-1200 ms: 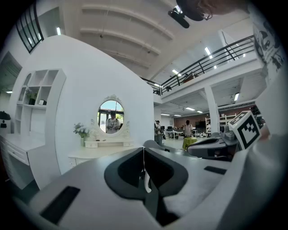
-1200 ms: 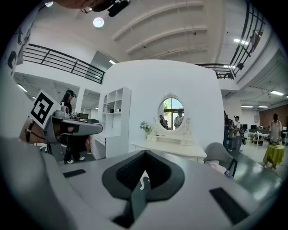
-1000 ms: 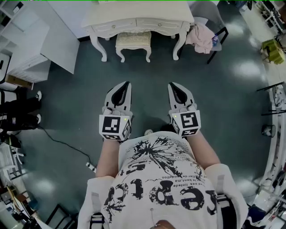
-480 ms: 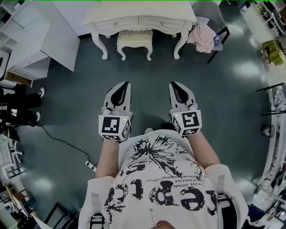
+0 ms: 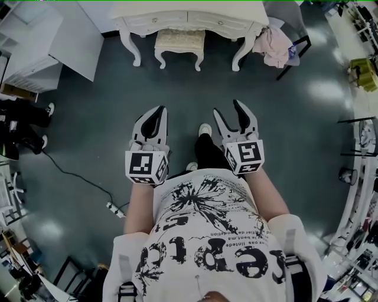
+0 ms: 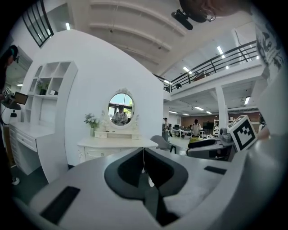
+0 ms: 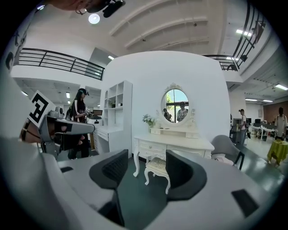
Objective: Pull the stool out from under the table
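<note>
A cream padded stool [image 5: 179,41] stands tucked between the legs of the white dressing table [image 5: 189,17] at the top of the head view, well ahead of both grippers. In the right gripper view the stool [image 7: 157,167] shows beneath the table [image 7: 173,143], framed between the spread jaws. My right gripper [image 5: 230,115] [image 7: 144,168] is opening, with nothing between its jaws. My left gripper [image 5: 155,115] [image 6: 144,168] is shut and empty. Its closed jaws hide the stool in the left gripper view, where only the table [image 6: 114,144] shows.
A grey chair draped with pink cloth [image 5: 277,44] stands right of the table. A white shelf unit [image 5: 35,53] lies to the left, with a person's legs [image 5: 20,127] beside it. A cable and power strip [image 5: 112,207] trail on the dark floor at left.
The right gripper's jaws have gone from shut to wide apart. Both grippers have moved forward toward the table, and a foot has stepped out between them.
</note>
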`<state>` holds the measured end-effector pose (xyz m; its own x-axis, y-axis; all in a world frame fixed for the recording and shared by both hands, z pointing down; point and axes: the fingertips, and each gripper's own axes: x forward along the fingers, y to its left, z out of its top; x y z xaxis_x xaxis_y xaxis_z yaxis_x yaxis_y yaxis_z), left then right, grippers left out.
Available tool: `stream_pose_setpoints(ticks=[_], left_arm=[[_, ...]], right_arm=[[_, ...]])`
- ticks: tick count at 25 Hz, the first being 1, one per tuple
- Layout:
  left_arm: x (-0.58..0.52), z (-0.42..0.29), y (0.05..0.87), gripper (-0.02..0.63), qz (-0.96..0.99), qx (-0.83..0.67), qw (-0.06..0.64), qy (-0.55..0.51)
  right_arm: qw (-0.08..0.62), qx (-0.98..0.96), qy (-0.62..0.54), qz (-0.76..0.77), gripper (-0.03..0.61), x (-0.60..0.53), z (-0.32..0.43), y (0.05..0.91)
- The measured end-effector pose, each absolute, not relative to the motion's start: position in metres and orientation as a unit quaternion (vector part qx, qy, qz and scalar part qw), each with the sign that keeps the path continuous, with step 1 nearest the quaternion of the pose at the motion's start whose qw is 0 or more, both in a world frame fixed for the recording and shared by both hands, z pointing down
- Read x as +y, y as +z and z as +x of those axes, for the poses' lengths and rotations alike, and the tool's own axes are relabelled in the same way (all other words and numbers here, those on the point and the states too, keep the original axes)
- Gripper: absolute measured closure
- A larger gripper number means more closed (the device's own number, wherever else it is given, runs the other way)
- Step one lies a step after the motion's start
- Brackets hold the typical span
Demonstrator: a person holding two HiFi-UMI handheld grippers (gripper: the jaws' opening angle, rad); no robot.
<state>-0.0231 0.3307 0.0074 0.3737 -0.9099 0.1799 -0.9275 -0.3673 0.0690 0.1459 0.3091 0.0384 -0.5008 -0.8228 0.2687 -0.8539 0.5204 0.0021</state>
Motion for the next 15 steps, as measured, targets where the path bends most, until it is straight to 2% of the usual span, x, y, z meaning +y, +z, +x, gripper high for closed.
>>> stream_pose_setpoints(ticks=[6, 15], left_arm=[[0.281, -0.036, 0.035, 0.592, 0.807, -0.576, 0.106, 0.076], [0.132, -0.046, 0.064, 0.592, 0.794, -0.585, 0.129, 0.103]], right_arm=[[0.129, -0.870, 0.087, 0.468, 0.311, 0.242, 0.137, 0.066], [0.128, -0.872, 0.098, 0.462, 0.311, 0.085, 0.136, 0.100]])
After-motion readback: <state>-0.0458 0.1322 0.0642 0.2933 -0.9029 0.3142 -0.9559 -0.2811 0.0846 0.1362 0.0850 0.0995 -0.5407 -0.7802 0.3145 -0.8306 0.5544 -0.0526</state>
